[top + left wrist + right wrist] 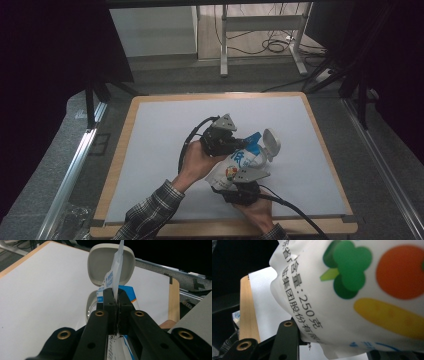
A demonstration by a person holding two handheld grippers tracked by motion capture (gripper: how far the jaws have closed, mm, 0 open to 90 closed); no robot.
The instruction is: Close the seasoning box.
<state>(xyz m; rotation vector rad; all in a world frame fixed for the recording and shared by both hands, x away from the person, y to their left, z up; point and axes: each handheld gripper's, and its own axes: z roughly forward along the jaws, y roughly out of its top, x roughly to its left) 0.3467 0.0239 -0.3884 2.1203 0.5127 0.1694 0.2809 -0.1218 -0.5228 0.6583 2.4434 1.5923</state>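
We log: left gripper [116,305], jaws pinching white-and-blue printed plastic pouch [239,162]; right gripper [243,186] gripping pouch's near end above white-topped table [155,150].

I see the pouch [239,165] lying over the counter [150,150], nearer its front edge than its back. Left tongs [242,144] sit at the pouch's far end, touching it. Right tongs [240,181] sit at the pouch's near end, toward me. The open lid [271,144] stands just right of the pouch's far end.
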